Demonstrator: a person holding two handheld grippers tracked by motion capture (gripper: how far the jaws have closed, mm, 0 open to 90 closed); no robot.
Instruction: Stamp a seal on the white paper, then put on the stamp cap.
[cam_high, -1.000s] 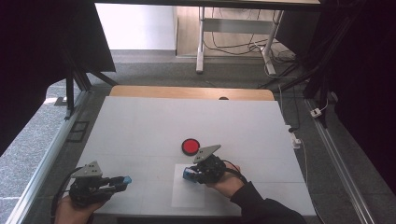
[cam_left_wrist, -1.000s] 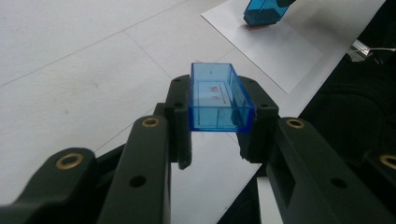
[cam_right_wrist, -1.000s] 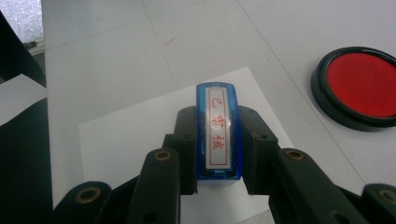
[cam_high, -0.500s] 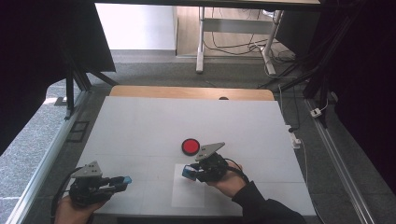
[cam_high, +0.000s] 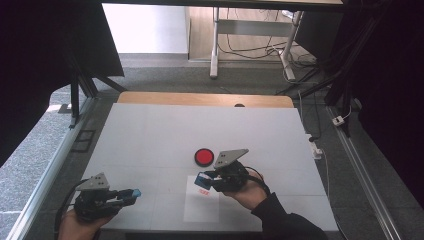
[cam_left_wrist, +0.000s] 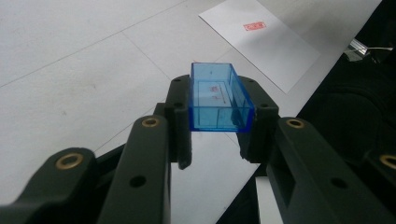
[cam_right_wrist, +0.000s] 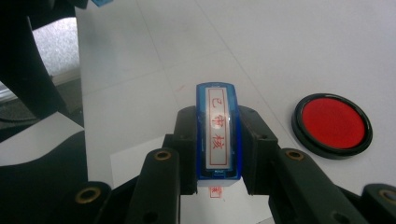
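Note:
My right gripper (cam_high: 203, 180) (cam_right_wrist: 218, 156) is shut on a blue stamp (cam_high: 201, 178) (cam_right_wrist: 218, 133), held just above a white paper sheet (cam_high: 201, 207) (cam_right_wrist: 133, 163). The stamp's white face carries red characters in a red frame. A red imprint (cam_high: 202, 190) (cam_right_wrist: 215, 191) marks the sheet right under it. A round red ink pad (cam_high: 203, 156) (cam_right_wrist: 332, 123) lies on the table just beyond. At the front left, my left gripper (cam_high: 131, 194) (cam_left_wrist: 219, 128) is shut on a clear blue stamp cap (cam_high: 134, 192) (cam_left_wrist: 219, 98), held level above the table. The sheet (cam_left_wrist: 275, 46) and its imprint (cam_left_wrist: 255, 26) lie beyond that cap.
The white table (cam_high: 200, 125) has a wooden strip (cam_high: 200, 99) along its far edge. Metal rails run down both sides. Dark curtains and cables stand beyond the table. The person's sleeve (cam_high: 290, 220) comes in at the bottom right.
My right gripper has lifted a little with the stamp, and the red imprint on the sheet now shows below it. The left gripper has stayed put.

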